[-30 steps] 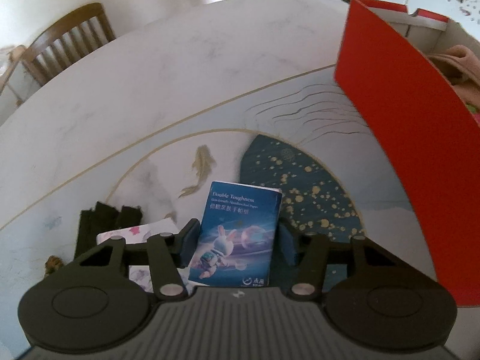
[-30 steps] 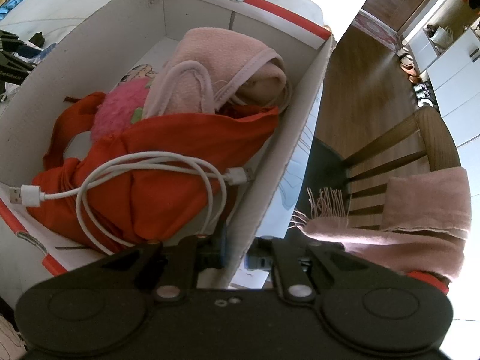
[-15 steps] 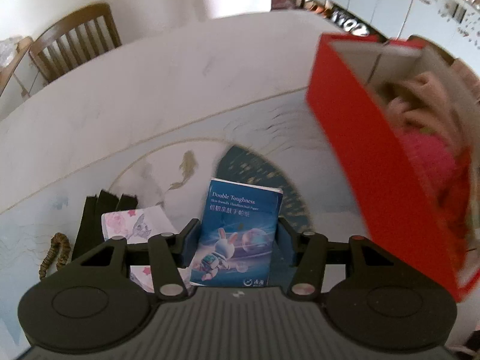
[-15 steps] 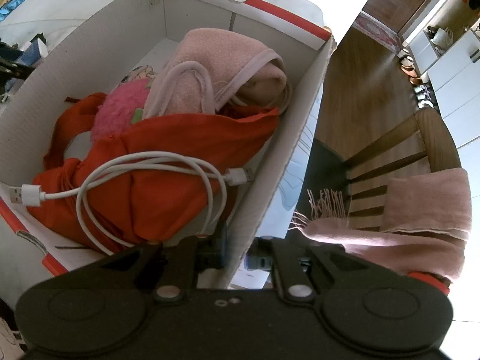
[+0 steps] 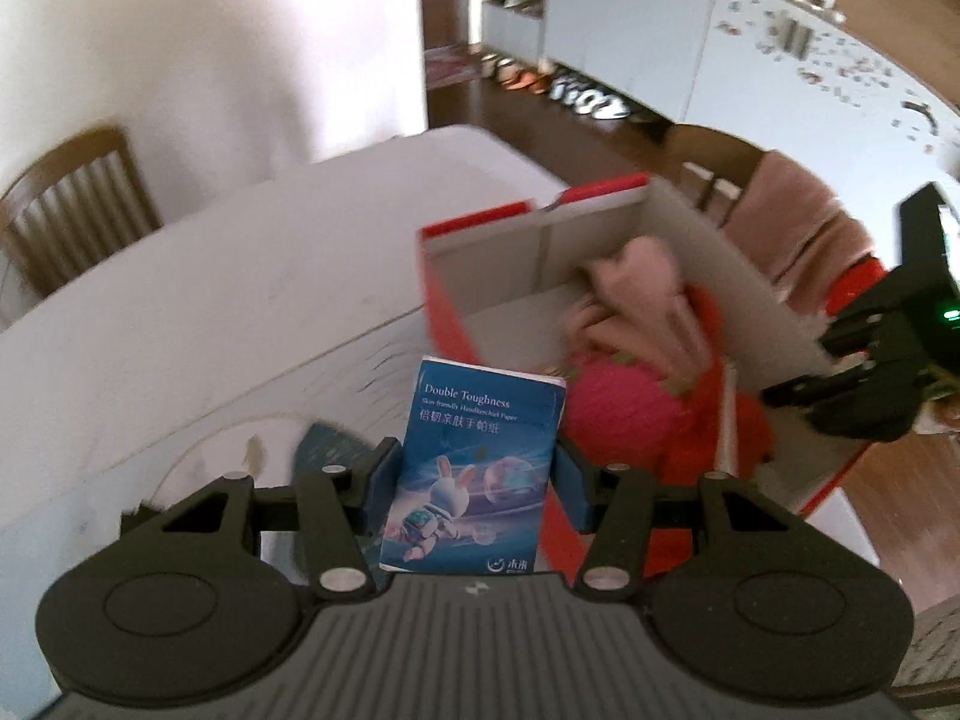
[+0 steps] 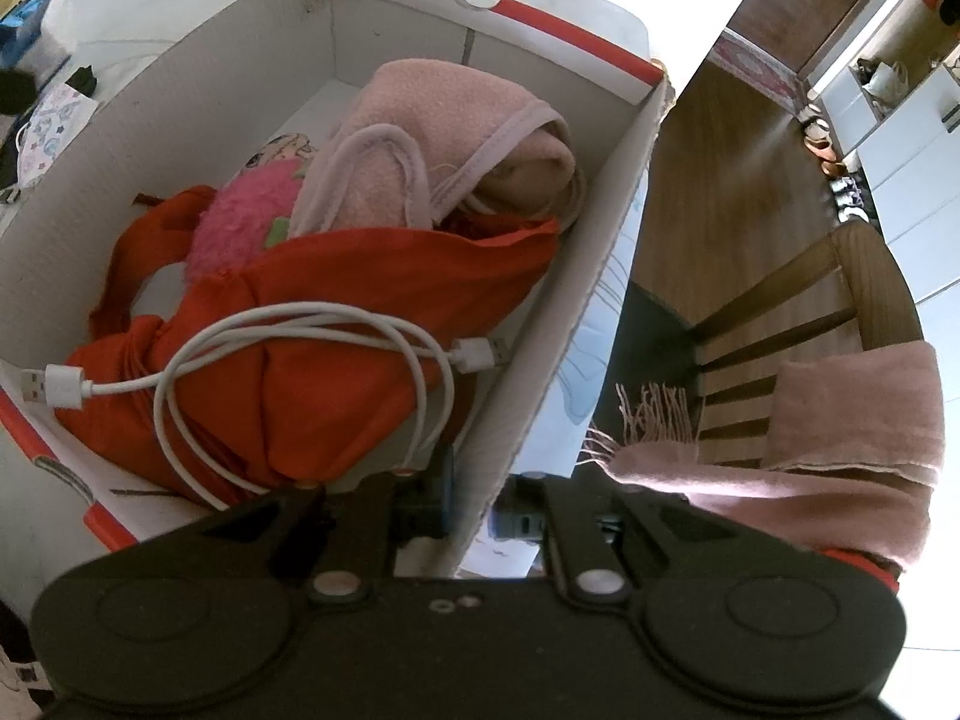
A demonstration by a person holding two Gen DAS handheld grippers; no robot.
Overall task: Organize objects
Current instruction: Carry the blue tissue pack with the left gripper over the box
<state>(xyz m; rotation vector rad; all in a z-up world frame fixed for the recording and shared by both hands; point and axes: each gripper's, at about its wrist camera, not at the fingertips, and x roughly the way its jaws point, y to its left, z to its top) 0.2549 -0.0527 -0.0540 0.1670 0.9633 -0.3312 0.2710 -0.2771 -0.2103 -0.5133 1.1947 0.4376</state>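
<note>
left gripper (image 5: 474, 489) clamps tissue pack (image 5: 474, 468), long axis forward | right gripper (image 6: 474, 507) clamps box wall (image 6: 540, 390)

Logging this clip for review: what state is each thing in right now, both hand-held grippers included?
Left hand-held gripper: shut on the tissue pack.
Tissue pack: upright between the pads, off the table.
Right hand-held gripper: shut on the box's side wall.
Red-and-white cardboard box: open-topped, partly filled.
White USB cable: loosely coiled on the red cloth.
Pink towel: bundled at the box's far end.
</note>
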